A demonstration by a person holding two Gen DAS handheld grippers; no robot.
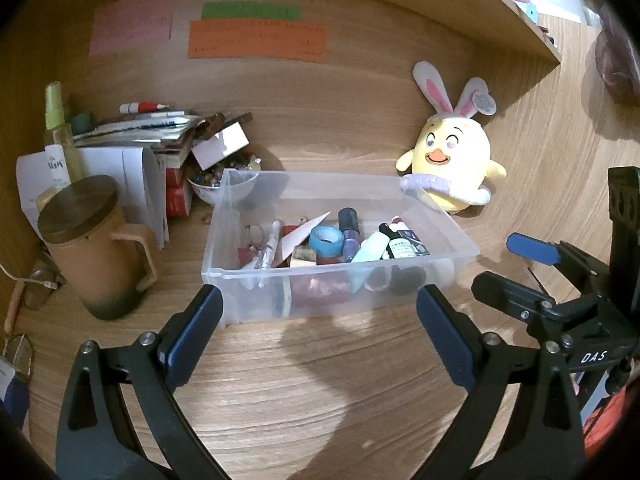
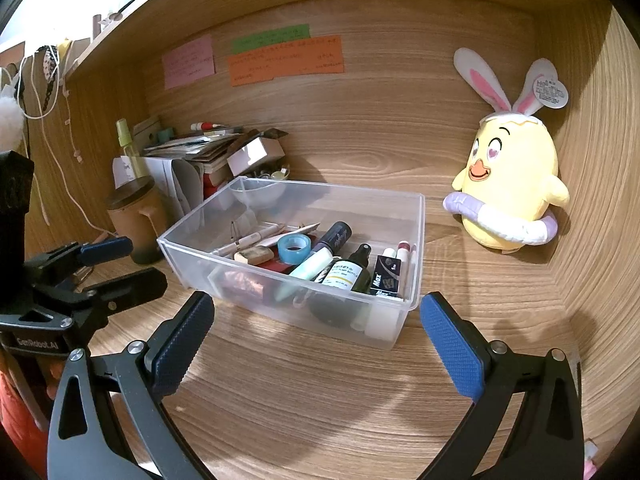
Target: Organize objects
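Observation:
A clear plastic bin (image 1: 224, 240) (image 2: 416, 240) stands on the wooden desk, filled with several small items: a blue tape roll (image 1: 326, 240) (image 2: 295, 249), a dark purple bottle (image 1: 349, 232), a dark green spray bottle (image 2: 348, 274), pens and a small black box (image 2: 386, 276). My left gripper (image 1: 320, 320) is open and empty just in front of the bin. My right gripper (image 2: 316, 334) is open and empty, also just in front of the bin. The right gripper shows at the right of the left wrist view (image 1: 532, 264), the left gripper at the left of the right wrist view (image 2: 112, 264).
A yellow chick plush with bunny ears (image 1: 452, 160) (image 2: 512, 188) sits right of the bin. A brown lidded mug (image 1: 96, 248) (image 2: 136, 216), a stack of papers and books (image 1: 152, 136), a green spray bottle (image 1: 58, 132) and a bowl of beads (image 1: 216, 184) crowd the left. Coloured notes (image 1: 256, 40) hang on the back wall.

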